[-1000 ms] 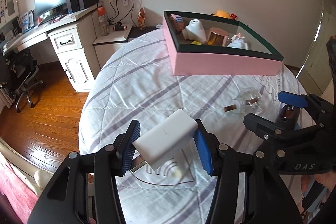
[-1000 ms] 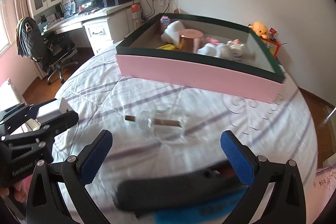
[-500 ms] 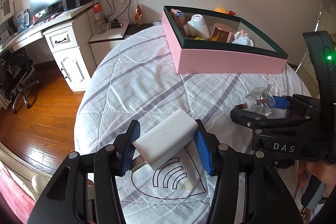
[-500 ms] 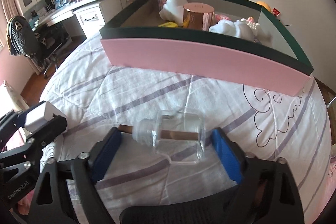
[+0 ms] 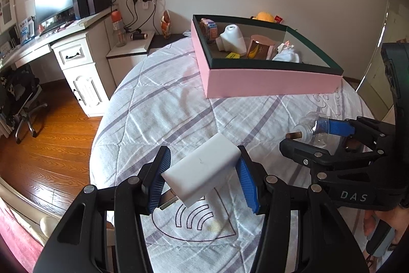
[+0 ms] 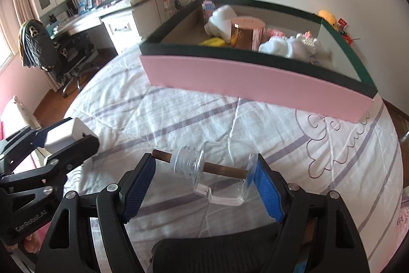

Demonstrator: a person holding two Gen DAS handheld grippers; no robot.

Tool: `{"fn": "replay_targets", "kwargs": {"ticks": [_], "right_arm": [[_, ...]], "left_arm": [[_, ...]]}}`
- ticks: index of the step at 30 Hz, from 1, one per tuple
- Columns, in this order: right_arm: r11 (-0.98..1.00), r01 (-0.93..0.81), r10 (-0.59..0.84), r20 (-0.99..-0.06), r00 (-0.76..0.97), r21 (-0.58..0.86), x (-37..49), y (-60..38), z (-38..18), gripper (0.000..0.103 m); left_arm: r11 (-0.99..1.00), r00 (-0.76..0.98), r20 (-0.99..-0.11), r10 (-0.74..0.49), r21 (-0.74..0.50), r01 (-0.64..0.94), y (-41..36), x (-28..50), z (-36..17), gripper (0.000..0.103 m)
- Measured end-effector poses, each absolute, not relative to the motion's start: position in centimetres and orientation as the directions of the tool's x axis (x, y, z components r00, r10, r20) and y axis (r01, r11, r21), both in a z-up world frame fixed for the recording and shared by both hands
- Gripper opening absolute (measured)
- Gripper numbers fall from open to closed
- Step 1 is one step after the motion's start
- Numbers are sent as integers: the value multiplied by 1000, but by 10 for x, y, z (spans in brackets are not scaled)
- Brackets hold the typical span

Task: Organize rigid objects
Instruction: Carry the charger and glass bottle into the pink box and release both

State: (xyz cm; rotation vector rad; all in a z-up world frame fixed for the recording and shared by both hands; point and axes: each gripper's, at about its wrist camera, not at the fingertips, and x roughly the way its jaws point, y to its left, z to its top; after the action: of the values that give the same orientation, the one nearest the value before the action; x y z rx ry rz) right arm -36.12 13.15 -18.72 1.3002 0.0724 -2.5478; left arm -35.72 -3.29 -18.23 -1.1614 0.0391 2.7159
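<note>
A white charger block (image 5: 204, 170) with metal prongs sits between the blue pads of my left gripper (image 5: 203, 155), which is shut on it above the bedspread. A clear glass bottle (image 6: 225, 175) with a brown stick through its neck lies lengthwise between the fingers of my right gripper (image 6: 204, 163). The right pad presses on the bottle's base and the left pad meets the stick's end. In the left wrist view the right gripper (image 5: 304, 134) and the bottle (image 5: 310, 123) are at the right. The pink box (image 5: 268, 83) with a dark green rim stands further back on the bed.
The box (image 6: 255, 86) holds a white item, a copper tin and several small things. The round bed (image 5: 158, 104) has a striped white quilt. A white desk (image 5: 76, 60) with a monitor and an office chair (image 6: 51, 53) stand to the left, over a wooden floor.
My right gripper came forward over the bottle and its jaws narrowed from wide apart to around it. The left gripper still grips the charger block in the same place.
</note>
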Motion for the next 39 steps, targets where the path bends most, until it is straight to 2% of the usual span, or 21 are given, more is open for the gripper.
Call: {"fn": "replay_targets", "kwargs": {"ticks": [18,28,39], "right_arm": [[-955,285,-260,-699,-666,84,-348,175,-127,77],[-960,278,-235,-658,-715,41,-382,207,-96,77],[-967,256,-182,-679,-712,-8,-478,233,-92,77]], "left_arm": [[-961,-737,-644,204,10,-276,23,-365,-121,53],[-947,-743,-626,237,21,-320,49,-433,-89,53],[-927,-675,-696,245,36,-374,90,-540,-97,53]]}}
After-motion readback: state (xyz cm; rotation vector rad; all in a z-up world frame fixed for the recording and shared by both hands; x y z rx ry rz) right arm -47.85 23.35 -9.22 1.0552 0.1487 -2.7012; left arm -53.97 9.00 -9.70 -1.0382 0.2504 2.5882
